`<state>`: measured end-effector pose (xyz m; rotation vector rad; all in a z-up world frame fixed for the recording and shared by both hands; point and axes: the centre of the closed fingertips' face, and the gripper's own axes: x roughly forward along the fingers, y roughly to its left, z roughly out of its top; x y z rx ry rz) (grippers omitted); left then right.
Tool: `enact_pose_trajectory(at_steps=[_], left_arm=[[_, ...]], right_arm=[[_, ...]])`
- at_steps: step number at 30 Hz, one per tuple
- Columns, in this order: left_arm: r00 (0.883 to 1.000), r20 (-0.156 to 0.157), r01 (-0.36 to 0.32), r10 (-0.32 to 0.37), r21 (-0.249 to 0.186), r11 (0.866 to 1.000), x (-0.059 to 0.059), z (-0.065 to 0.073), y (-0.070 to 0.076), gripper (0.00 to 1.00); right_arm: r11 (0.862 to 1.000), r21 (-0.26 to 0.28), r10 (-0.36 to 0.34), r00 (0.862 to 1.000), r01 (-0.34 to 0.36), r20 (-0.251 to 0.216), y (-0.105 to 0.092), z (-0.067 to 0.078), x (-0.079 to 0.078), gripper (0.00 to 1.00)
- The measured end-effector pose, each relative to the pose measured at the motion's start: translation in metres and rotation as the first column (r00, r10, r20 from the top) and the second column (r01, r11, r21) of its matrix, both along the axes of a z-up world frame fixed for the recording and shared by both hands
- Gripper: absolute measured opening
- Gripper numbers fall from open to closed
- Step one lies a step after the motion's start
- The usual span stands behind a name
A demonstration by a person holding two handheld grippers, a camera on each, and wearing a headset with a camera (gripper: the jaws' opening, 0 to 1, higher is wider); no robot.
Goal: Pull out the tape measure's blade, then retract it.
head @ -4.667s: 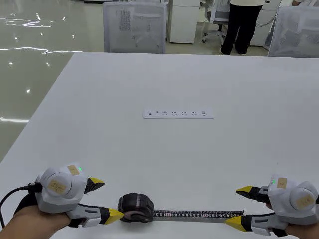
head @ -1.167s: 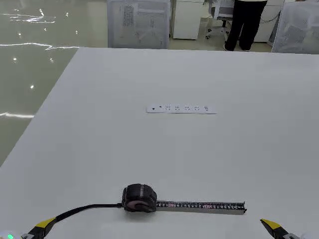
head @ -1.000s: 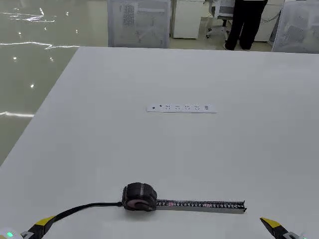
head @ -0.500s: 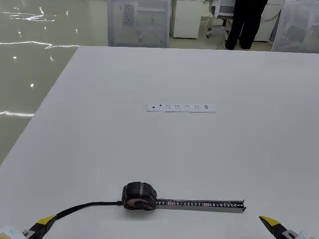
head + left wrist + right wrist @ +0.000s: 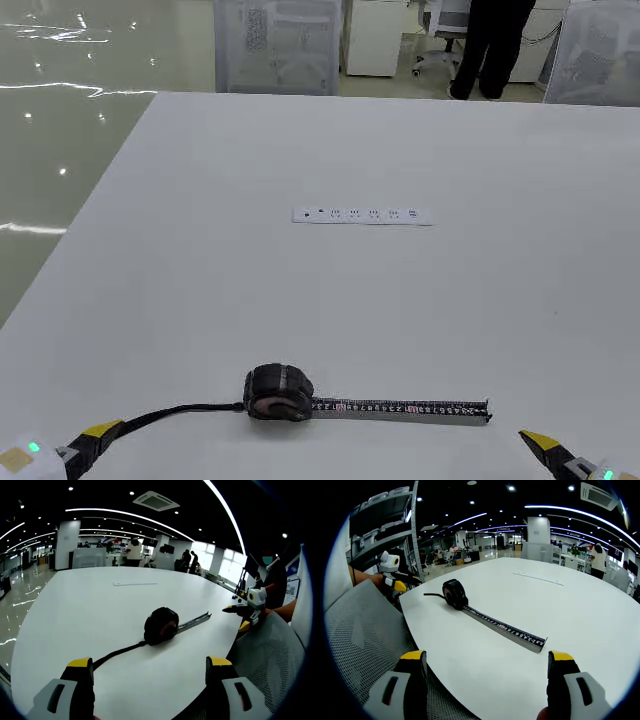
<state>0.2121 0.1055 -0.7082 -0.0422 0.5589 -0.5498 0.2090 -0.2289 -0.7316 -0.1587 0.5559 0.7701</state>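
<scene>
Both tools have drawn back to the near edge: left tool (image 5: 149,662) and right tool (image 5: 487,655), jaws apart, empty. Beyond them the tape measure (image 5: 278,392) lies on the table (image 5: 400,300), blade (image 5: 400,408) out; steady its body before retracting, I'd judge.

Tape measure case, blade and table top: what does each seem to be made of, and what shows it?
Case: likely dark matte plastic or rubber; dull surface without bright glints. Blade: probably thin coated metal; it lies as a straight, flat strip with printed marks. Table top: smooth white laminate or similar, evenly matte; exact material unclear.
</scene>
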Motion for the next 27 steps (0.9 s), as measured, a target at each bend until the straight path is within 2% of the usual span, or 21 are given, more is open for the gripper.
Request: enact_pose_trajectory(at_steps=[3, 6, 9, 20, 21, 27], left_arm=[[1.000, -0.007, 0.002, -0.002, -0.006, 1.000, 0.006, 0.006, -0.005, 0.91], [1.000, -0.022, 0.011, -0.011, -0.003, 1.000, 0.010, 0.005, -0.010, 0.91], [1.000, -0.019, 0.019, -0.019, 0.018, 1.000, 0.013, 0.007, -0.013, 0.92], [0.999, -0.027, 0.028, -0.027, 0.028, 0.999, 0.024, 0.014, -0.018, 0.94], [0.999, -0.032, 0.041, -0.040, 0.031, 0.999, 0.029, 0.017, -0.026, 0.94], [0.998, -0.048, 0.052, -0.051, 0.029, 0.998, 0.036, 0.015, -0.039, 0.94]], right_arm=[[1.000, -0.001, 0.001, 1.000, -0.001, 0.001, 0.000, 0.000, 0.001, 0.96], [1.000, 0.002, 0.000, 1.000, 0.000, 0.001, 0.000, 0.001, 0.001, 0.96], [1.000, 0.007, 0.000, 1.000, 0.000, -0.001, 0.000, 0.001, 0.002, 0.96], [1.000, 0.003, 0.004, 1.000, -0.004, -0.002, 0.000, 0.001, 0.003, 0.96], [1.000, 0.004, 0.003, 1.000, -0.003, -0.002, 0.000, 0.001, 0.005, 0.96], [1.000, 0.003, 0.005, 1.000, -0.005, 0.002, -0.001, 0.002, 0.008, 0.96]])
